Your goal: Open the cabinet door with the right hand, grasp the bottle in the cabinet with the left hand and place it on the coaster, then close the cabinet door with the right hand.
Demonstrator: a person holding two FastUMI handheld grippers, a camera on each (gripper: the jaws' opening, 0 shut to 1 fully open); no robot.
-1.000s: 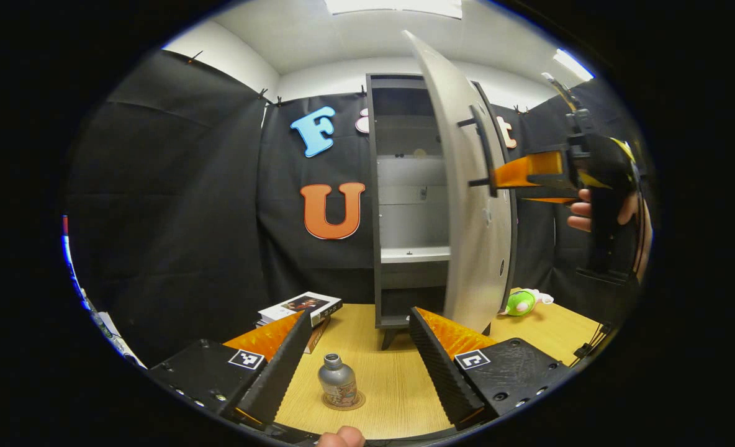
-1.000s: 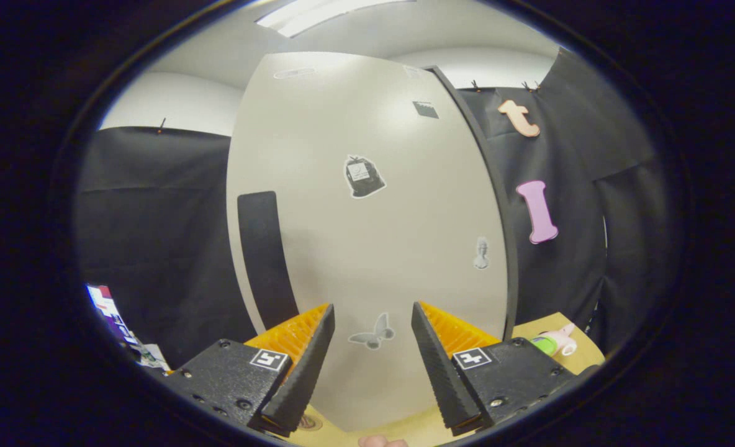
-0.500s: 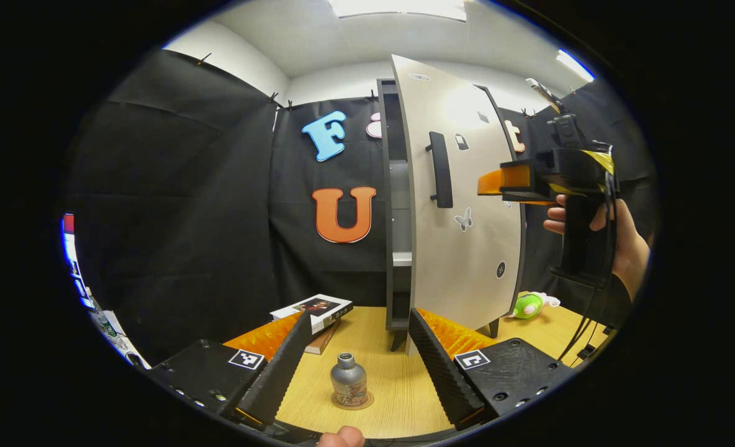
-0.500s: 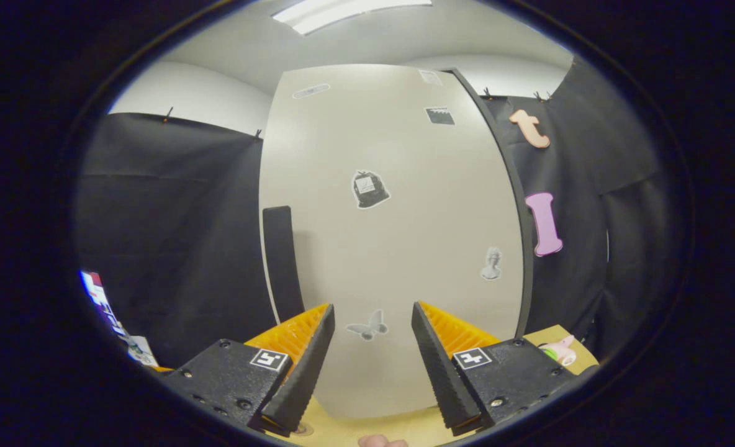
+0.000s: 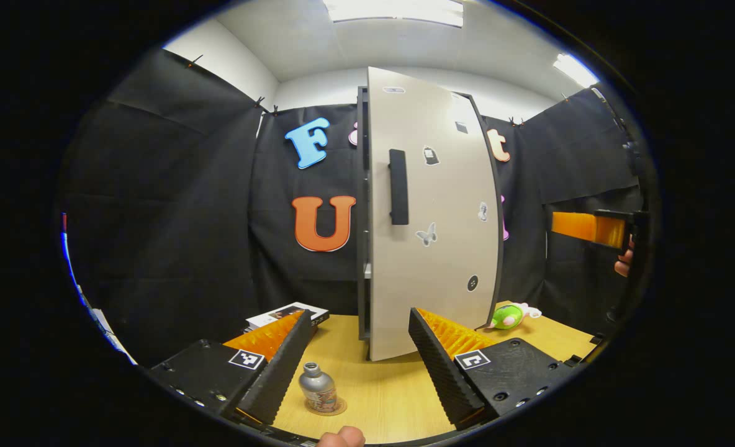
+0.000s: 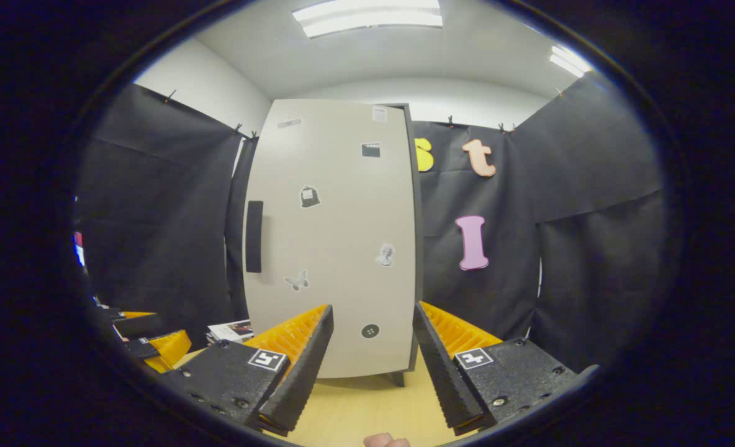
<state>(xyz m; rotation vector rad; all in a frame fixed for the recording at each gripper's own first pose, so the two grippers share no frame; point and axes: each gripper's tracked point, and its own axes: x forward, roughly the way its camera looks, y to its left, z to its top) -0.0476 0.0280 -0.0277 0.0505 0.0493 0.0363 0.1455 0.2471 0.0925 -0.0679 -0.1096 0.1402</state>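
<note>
Bottle (image 5: pixel 316 386): seen upright on the coaster (image 5: pixel 331 408), on the table in front of the cabinet, between the left gripper's fingers but touched by neither.
Coaster: laid flat under the bottle, its rim showing at the bottle's base.
Left gripper (image 5: pixel 358 360): held low over the table in front of the cabinet; the fingers are spread wide and nothing is pinched.
Door (image 5: pixel 432 214): nearly shut against the cabinet, with a narrow dark gap left along its handle side; small stickers are scattered over its face.
Handle (image 5: pixel 398 186): a dark vertical bar fixed near the door's free edge; in the right gripper view it is seen at (image 6: pixel 254 236).
Cabinet (image 5: pixel 362 211): stood on the table against the wall; only its dark side edge is seen beside the door.
Right gripper (image 6: pixel 372 357): held away from the door (image 6: pixel 336 242) and pointed at it; the fingers are spread, with nothing between them. In the left gripper view it is seen at (image 5: pixel 581 226), to the right of the cabinet.
Table (image 5: pixel 380 397): light wood.
Books (image 5: pixel 287 315): stacked on the table, left of the cabinet.
Toy (image 5: pixel 507 315): a green and white figure laid on the table, right of the cabinet.
</note>
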